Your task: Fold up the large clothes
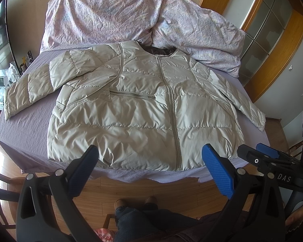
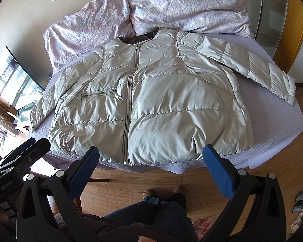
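I judge the fold hasn't begun: the pale grey-beige quilted puffer jacket [image 1: 143, 109] lies face up and zipped on the lavender-sheeted bed [image 1: 30, 121], both sleeves spread outward, collar towards the crumpled floral pink duvet [image 1: 115, 18]. My left hand-held gripper [image 1: 149, 173] and right hand-held gripper [image 2: 151, 173] hang just short of the hem, blue-padded jaws spread wide, gripping nothing. Everything is left: sleeves in, sides over, then hem to collar.
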`<move>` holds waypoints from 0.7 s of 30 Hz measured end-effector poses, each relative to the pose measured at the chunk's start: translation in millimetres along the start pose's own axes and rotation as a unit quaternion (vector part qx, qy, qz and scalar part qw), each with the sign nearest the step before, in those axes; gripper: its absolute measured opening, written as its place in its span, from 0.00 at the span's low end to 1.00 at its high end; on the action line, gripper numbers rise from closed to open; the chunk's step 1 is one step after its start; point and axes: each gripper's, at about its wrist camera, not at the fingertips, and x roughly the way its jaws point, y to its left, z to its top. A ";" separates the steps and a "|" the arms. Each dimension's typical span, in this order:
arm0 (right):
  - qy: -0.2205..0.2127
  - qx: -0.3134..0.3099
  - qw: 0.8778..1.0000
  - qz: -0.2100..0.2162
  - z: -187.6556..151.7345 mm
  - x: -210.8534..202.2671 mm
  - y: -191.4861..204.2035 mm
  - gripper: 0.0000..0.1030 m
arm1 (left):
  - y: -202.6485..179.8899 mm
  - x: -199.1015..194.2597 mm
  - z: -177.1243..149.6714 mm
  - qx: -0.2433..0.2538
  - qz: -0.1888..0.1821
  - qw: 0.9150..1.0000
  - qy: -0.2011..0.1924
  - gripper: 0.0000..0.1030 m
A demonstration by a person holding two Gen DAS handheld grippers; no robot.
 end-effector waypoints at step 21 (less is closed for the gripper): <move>0.000 0.001 1.000 0.002 5.5 5.3 -3.5 0.99 | 0.2 0.1 0.2 0.000 0.000 1.000 0.000 0.98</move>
